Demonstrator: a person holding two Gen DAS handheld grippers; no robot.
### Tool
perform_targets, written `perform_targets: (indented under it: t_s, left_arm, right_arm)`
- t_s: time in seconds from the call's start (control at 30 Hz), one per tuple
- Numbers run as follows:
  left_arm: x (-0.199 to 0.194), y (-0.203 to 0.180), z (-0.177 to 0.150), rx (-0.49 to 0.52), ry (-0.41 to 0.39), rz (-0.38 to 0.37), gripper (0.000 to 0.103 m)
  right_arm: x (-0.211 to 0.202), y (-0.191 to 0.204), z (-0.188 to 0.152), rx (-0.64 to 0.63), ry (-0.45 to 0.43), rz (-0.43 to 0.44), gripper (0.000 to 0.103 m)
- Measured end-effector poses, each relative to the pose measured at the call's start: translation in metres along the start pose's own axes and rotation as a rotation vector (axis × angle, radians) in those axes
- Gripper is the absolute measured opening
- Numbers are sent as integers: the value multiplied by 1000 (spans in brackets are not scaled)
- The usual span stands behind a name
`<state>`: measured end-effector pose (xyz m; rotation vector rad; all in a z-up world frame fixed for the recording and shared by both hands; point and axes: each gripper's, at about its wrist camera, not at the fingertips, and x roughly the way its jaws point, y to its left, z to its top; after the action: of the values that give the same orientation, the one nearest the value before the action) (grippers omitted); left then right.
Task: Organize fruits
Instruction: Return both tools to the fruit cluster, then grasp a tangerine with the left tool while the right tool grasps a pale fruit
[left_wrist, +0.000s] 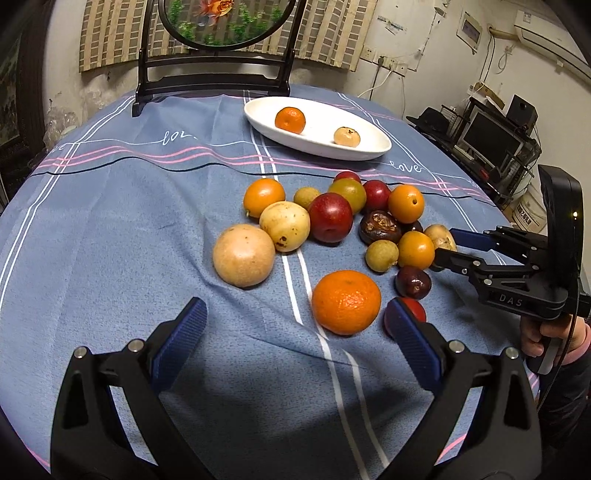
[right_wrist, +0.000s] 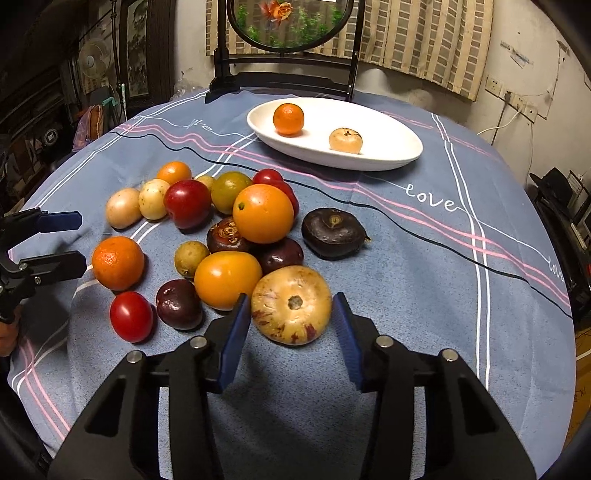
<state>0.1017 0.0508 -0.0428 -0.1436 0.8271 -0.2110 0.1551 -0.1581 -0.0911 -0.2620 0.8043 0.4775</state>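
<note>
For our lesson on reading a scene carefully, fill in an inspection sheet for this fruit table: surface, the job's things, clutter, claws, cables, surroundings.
Surface: round table under a blue striped cloth, wrinkled near the fruit.
Job's things: white dish at the far side holds an orange and a pale fruit; the rest lie in a loose pile on the cloth.
Clutter: dark framed stand behind the dish.
Claws: left claw open, nothing between its pads; right claw open around a tan speckled fruit, small gaps either side.
Cables: white cord from wall sockets.
Surroundings: curtain, fan, monitor.
</note>
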Motion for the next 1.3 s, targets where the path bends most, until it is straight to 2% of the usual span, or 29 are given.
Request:
perform_targets:
  t_s: [0.13, 0.27, 0.47, 0.67, 0.73, 0.8, 0.93, 1.03, 1.17, 1.3]
  left_arm:
    - [-1, 0, 0, 2, -2, 0, 99]
    - [-1, -1, -1, 0, -4, 5, 99]
    - [0, -1, 0, 2, -2, 5, 99]
    - [0, -18, -1, 98, 1, -31, 98]
    - [2, -26, -3, 142, 8, -56, 93]
    - [6, -31, -3, 169, 32, -62, 77]
    - [15, -32, 1, 174, 67, -59, 58]
    - [17, -33, 5, 177, 54, -44, 56]
    - [29, -32, 7, 174, 106, -41, 53]
    - [32, -32, 6, 178, 125, -38, 53]
  right_arm:
    - [6, -3, 2, 9, 25, 3, 48]
    - [19, -5, 6, 14, 76, -29, 48]
    - [14, -14, 5, 56, 44, 23, 44]
    - [10, -29, 3, 136, 19, 104, 43]
    - [8, -35, 2, 169, 5, 137, 43]
    - [7, -37, 2, 183, 0, 141, 43]
    - [4, -34, 1, 171, -8, 143, 43]
    - [3, -33, 0, 168, -13, 144, 43]
    - [1, -34, 0, 169, -18, 143, 43]
    - [1, -35, -1, 170, -17, 140, 43]
